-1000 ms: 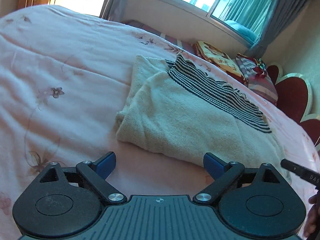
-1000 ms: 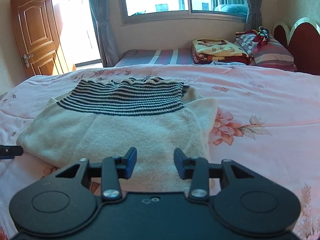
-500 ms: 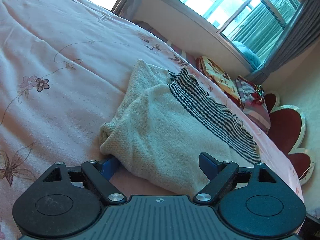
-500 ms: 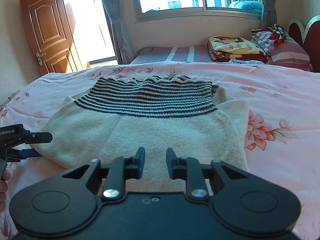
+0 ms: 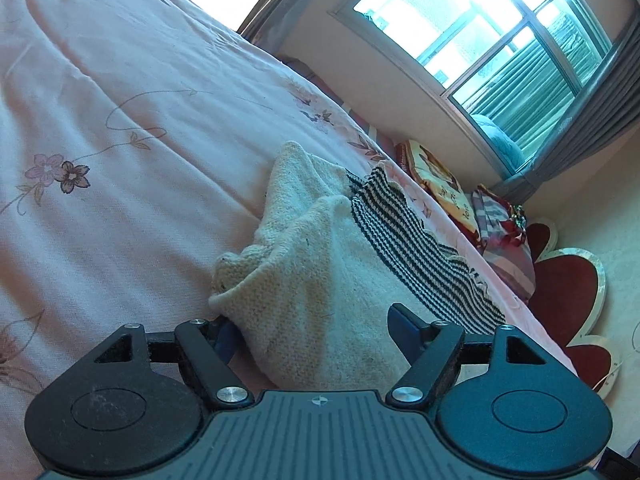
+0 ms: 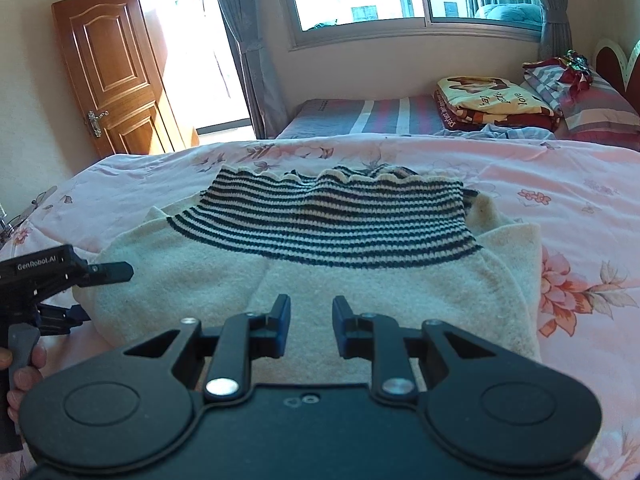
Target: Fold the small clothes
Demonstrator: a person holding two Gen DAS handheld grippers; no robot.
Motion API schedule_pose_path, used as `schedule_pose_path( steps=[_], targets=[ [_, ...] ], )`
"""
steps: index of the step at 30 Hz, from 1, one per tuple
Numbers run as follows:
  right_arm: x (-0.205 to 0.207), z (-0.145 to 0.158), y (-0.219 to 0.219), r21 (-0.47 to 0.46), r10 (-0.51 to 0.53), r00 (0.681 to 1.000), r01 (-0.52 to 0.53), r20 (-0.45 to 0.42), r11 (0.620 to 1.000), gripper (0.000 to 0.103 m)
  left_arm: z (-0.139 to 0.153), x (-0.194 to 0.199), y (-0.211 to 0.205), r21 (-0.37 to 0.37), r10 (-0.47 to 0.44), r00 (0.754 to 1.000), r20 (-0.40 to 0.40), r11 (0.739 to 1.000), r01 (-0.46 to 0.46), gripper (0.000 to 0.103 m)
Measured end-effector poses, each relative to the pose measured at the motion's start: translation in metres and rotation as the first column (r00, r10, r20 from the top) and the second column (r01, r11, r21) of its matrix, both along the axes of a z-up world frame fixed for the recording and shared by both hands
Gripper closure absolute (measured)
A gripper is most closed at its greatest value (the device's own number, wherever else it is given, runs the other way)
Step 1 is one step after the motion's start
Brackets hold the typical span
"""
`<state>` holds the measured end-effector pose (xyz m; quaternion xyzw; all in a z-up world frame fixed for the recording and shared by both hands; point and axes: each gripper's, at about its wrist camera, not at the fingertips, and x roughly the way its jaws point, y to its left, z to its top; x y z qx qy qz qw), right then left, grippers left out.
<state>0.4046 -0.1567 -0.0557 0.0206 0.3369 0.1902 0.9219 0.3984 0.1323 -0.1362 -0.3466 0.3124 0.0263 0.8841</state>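
The pink floral bedspread (image 6: 568, 184) covers the bed, and the cream knit sweater (image 6: 360, 276) with the dark striped band (image 6: 328, 224) lies on it in the middle, already doubled over with its sleeves tucked in. It looks thick, soft and floppy: light to lift, sure to sag between two holds, and grippy enough not to slide out of a pinch, though a loose knit may stretch if pulled by one layer only. The sensible holds, as I judge it, are the two corners of the near folded edge, taking all layers at once.

The left gripper (image 5: 312, 328) is at the sweater's left corner; its jaws have just been closing and straddle the bunched edge, one finger (image 5: 226, 338) slipped under the cloth, the other (image 5: 404, 326) clear of it, so the jaws are apart and nothing is pinched yet. In the right wrist view a hand (image 6: 22, 376) holds this tool's grip.

The right gripper (image 6: 307, 326) hovers over the near edge, its jaws have just been closing and are now narrowed to a small gap with no cloth in between
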Motion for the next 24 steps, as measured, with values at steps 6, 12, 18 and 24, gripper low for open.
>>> schedule_pose_path(
  steps=[6,12,18,24],
  targets=[
    [0.012,-0.004,0.02,0.018,0.035,0.999,-0.034,-0.019,0.999,0.092,-0.017,0.011,0.014,-0.155,0.023,0.999,-0.03,0.987,-0.027,0.08],
    [0.019,-0.008,0.036,-0.01,0.068,0.997,-0.069,-0.032,0.998,0.095,-0.003,-0.003,0.011,-0.168,0.014,0.998,0.061,0.986,-0.004,0.086],
    [0.019,-0.028,0.05,-0.168,0.09,0.996,-0.092,-0.021,0.981,0.101,-0.03,0.005,0.018,-0.218,0.036,0.999,-0.015,0.975,-0.038,0.086],
    [0.025,-0.029,0.034,-0.065,0.065,0.996,-0.069,-0.056,0.995,0.101,-0.013,0.005,0.005,-0.217,0.021,0.997,0.07,0.976,-0.005,0.087]
  ],
)
